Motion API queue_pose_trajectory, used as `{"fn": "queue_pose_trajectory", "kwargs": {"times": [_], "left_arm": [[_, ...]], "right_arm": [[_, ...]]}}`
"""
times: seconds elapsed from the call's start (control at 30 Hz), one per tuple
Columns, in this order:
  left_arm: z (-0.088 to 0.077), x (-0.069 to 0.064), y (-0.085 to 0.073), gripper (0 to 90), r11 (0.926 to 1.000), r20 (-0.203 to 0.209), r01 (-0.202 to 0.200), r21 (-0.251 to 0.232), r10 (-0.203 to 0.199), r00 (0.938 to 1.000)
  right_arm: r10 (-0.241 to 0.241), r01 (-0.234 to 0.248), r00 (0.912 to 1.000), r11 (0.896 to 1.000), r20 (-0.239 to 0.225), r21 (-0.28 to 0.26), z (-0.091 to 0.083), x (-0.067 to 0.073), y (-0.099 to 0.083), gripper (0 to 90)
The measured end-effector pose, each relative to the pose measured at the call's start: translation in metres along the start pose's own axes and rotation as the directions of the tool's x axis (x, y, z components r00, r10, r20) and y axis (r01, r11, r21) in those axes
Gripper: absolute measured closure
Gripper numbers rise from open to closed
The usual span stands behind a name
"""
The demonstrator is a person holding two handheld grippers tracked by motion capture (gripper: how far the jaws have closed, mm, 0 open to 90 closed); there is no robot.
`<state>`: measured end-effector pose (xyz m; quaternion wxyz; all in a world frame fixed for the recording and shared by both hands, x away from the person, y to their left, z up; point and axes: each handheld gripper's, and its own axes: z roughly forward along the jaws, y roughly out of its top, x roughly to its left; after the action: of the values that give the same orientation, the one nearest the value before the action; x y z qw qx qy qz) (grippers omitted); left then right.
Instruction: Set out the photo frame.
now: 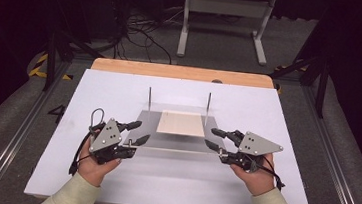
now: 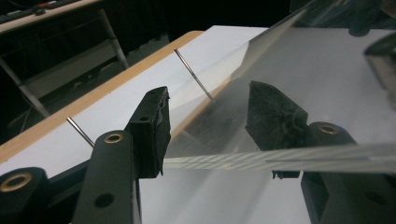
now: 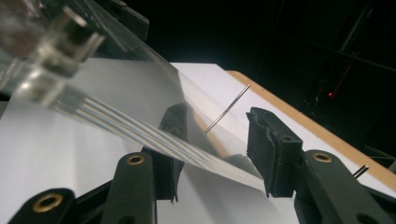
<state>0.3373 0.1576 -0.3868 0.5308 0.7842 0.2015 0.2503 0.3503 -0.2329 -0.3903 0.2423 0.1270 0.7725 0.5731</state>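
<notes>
While the clear sheet lies over the table, both the left gripper and the right gripper grasp its side edges.

The left hand-held gripper straddles a clear plate's edge above the white table; a thin pin stands behind.
</notes>
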Motion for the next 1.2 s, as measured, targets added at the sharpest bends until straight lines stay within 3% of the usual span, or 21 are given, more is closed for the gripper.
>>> {"fn": "queue_pose_trajectory", "kwargs": {"times": [0.23,0.5,0.67,0.93,1.1,1.2], "left_arm": [[0.001,0.002,0.009,48.2,0.9998,-0.039,0.001,-0.018,-0.002,0.9992],[0.005,0.004,0.031,49.9,0.9987,-0.086,-0.021,-0.046,0.017,0.9961],[0.006,0.004,0.044,50.4,0.9974,-0.116,-0.013,-0.07,0.005,0.9933],[0.004,0.004,0.061,51.4,0.9923,-0.145,-0.019,-0.122,0.001,0.9894],[-0.001,-0.004,0.071,51.1,0.9919,-0.189,-0.046,-0.118,0.023,0.9817],[-0.004,-0.005,0.073,51.0,0.9926,-0.175,-0.026,-0.118,0.005,0.9845]], "right_arm": [[-0.004,0.005,0.9994,1.0,0.034,-0.01,0.001,-0.005,0.009,55.8],[0.003,0.003,0.9958,0.998,0.092,-0.064,-0.004,-0.015,0.021,55.6],[0.01,0.002,0.992,0.996,0.126,-0.093,-0.007,-0.02,0.028,55.5],[-0.023,0.055,0.9767,0.988,0.213,-0.145,-0.013,-0.02,0.045,56.7],[-0.047,0.086,0.9667,0.985,0.252,-0.147,-0.018,-0.016,0.056,57.2],[-0.053,0.091,0.964,0.987,0.26,-0.135,-0.022,-0.012,0.062,57.0]]}}
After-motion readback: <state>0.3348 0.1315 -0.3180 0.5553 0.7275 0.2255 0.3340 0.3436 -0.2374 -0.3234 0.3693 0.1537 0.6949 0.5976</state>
